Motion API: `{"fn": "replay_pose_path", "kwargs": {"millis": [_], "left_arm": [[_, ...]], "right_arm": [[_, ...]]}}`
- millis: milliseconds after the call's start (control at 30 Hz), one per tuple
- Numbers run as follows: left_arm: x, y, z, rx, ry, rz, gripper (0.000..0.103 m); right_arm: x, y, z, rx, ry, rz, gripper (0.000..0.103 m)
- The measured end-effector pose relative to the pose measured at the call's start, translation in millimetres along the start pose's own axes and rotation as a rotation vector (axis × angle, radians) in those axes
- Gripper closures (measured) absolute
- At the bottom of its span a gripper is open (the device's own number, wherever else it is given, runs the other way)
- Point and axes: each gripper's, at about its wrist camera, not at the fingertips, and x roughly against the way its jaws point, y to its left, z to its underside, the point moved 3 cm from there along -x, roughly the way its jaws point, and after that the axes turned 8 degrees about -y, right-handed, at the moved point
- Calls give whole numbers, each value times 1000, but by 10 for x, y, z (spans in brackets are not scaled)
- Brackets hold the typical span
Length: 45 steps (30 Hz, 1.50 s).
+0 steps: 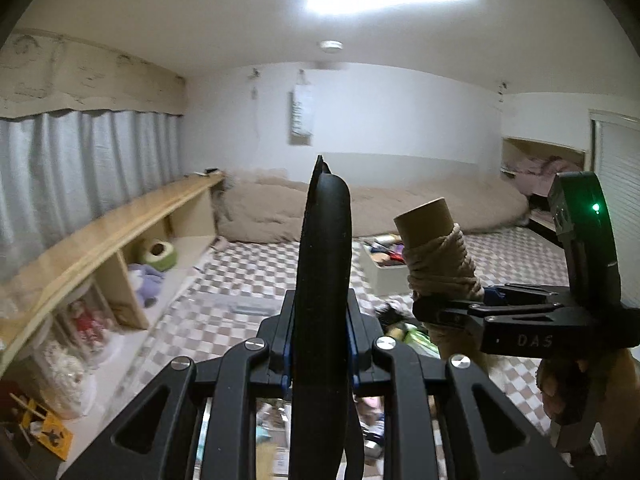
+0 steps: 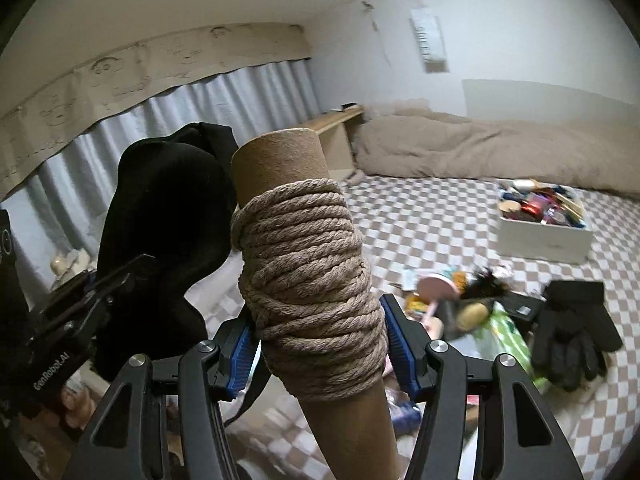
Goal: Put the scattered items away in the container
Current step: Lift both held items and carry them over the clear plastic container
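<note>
Left wrist view: your left gripper (image 1: 320,276) clamps a limp black cloth (image 1: 324,240), possibly a sock; it may snag. The white container (image 1: 380,276) sits well ahead.

Right wrist view: your right gripper (image 2: 320,344) clenches the rope-wound cardboard tube (image 2: 308,264) low down, so it could tip and miss the container (image 2: 544,240).

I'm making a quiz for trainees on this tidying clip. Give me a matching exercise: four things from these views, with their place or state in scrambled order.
Things:
1. rope-wound cardboard tube
2. black sock
3. black gloves
4. white box

Places or states:
A. lying on the checkered floor, untouched
B. clamped in the left gripper
C. standing on the floor near the bedding, already holding items
D. clamped in the right gripper

Pairs: 1-D, 2-B, 3-A, 4-C
</note>
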Motion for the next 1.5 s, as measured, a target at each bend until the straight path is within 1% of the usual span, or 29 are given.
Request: {"fn": "replay_pose_path", "kwargs": {"millis": [133,300,400,467,567,700,833,967,1133,1300,1400,1500], "left_arm": [[11,285,-38,-12,-40,-71,83],[-180,754,1,9,-43,-186,83],[-349,966,44,-19,-10,-256,83],[-463,1098,92,-27,8,-287,83],[-650,1274,207,-32,44,-296,83],[-882,1399,413,-93,111,-340,83],[-1025,1464,594,-111,177,-324,83],[-1126,1457,759,-136,236,-330,82],[-1263,1328,999,-168,330,-270,82],[-1452,1349,1255,-188,436,-276,82],[-1526,1367,1353,-203,483,-297,82],[-1526,1396,1367,-202,507,-304,81]], "right_arm": [[-213,214,-113,-5,-1,-34,44],[-546,401,-207,-61,11,-101,44],[-781,489,-258,-105,18,-141,44],[-948,533,-270,-147,24,-171,44],[-1193,586,-239,-179,48,-195,44],[-1477,529,-181,-205,78,-197,44],[-1714,468,-114,-226,113,-193,44],[-1882,431,-22,-255,148,-190,44],[-2018,390,73,-273,188,-163,44],[-2118,351,158,-291,227,-147,44],[-2153,325,210,-278,243,-124,44],[-2169,305,227,-277,251,-114,44]]}}
